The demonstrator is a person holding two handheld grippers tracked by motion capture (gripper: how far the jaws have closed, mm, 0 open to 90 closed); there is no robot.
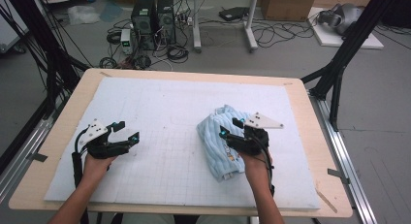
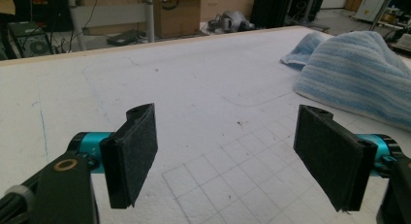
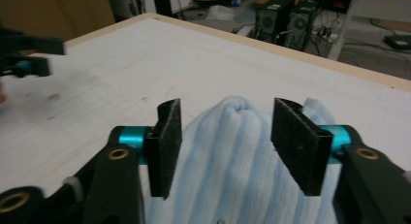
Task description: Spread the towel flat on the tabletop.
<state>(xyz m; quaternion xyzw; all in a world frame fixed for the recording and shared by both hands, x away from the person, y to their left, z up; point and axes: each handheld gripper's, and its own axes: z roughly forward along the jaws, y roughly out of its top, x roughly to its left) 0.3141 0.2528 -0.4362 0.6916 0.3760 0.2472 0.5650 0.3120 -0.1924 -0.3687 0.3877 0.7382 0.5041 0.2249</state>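
Two grippers over a white mat (image 1: 165,112), with a blue towel (image 1: 220,141) lying on its right part.

The mat covers most of the wooden table (image 1: 58,136). The folded, striped towel sits right of the mat's middle, well apart from the left gripper (image 1: 127,132), whose jaws stand wide apart over bare mat near its left edge. The right gripper (image 1: 231,127) hangs just above the towel; its jaws are apart, with the cloth below and between them but not pinched.
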